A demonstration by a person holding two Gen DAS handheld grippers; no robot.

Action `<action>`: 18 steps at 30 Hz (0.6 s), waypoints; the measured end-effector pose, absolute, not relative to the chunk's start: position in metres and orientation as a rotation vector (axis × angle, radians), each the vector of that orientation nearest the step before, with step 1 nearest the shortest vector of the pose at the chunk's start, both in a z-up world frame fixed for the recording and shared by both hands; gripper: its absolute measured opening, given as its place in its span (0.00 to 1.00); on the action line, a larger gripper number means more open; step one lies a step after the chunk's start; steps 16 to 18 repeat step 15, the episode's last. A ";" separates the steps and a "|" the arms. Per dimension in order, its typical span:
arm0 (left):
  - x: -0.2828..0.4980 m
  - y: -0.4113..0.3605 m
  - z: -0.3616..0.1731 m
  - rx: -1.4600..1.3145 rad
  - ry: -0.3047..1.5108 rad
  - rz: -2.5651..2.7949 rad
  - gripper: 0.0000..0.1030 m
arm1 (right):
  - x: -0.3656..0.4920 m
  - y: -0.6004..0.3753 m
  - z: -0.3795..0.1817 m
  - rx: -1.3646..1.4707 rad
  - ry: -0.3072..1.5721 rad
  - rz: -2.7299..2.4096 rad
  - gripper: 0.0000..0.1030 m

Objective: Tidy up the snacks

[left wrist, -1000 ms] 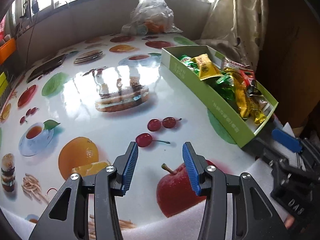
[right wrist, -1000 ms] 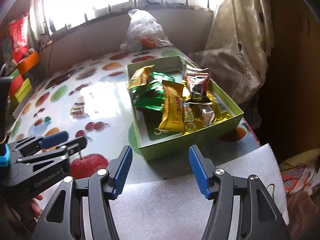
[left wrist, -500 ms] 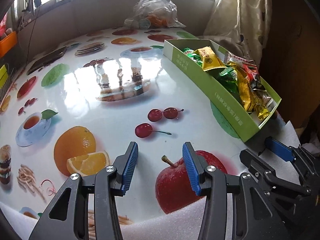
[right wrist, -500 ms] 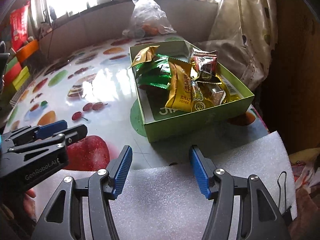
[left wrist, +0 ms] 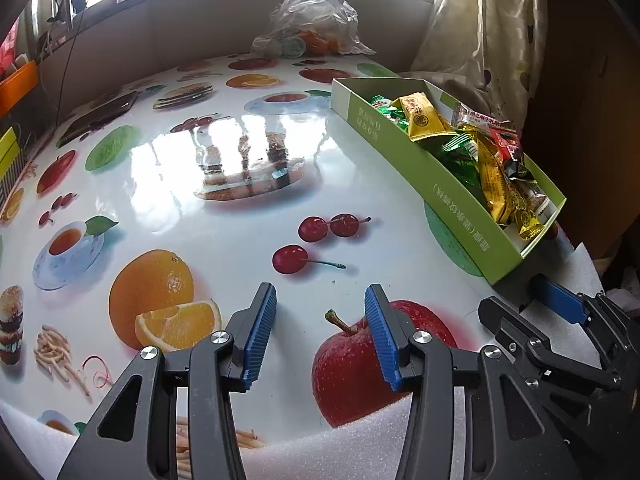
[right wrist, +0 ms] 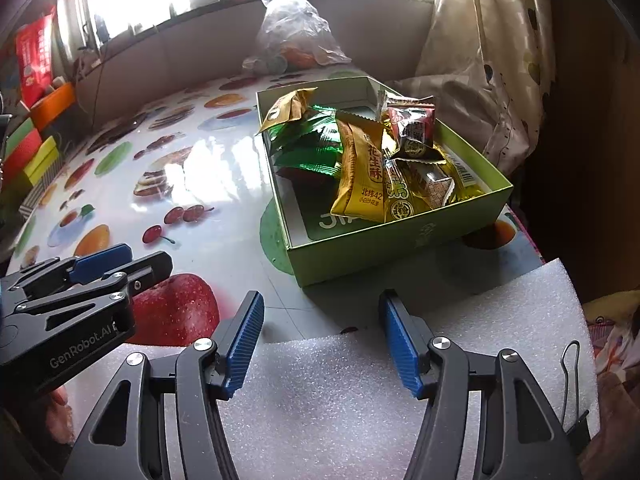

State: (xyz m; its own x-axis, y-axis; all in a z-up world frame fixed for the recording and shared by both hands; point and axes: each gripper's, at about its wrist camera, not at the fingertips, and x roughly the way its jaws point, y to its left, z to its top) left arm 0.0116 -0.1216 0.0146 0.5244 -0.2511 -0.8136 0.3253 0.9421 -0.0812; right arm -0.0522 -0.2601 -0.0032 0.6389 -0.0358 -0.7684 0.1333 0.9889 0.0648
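Your left gripper (left wrist: 320,334) and right gripper (right wrist: 321,340) gape wide, holding nothing; snacks (right wrist: 362,168) sit gathered in the box (right wrist: 400,246), tidy.

Plastic bag (right wrist: 294,32) at far end of tabletop (right wrist: 224,152): contents blurred, only orange and a round lid-like shape show. Green box (left wrist: 420,172) near wall hides lower wrappers (left wrist: 460,152) in left view. Box floor print (right wrist: 332,222) partly covered by yellow packet (right wrist: 362,172), unreadable. Left shelf boxes (right wrist: 36,148) cut by edge.
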 end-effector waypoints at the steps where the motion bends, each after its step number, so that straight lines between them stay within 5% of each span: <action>1: 0.012 -0.121 0.015 0.086 0.958 -0.344 0.46 | -0.051 -0.261 -0.004 0.120 0.873 -0.096 0.59; 18: 0.012 -0.121 0.015 0.089 0.958 -0.343 0.46 | -0.052 -0.260 -0.003 0.118 0.873 -0.097 0.59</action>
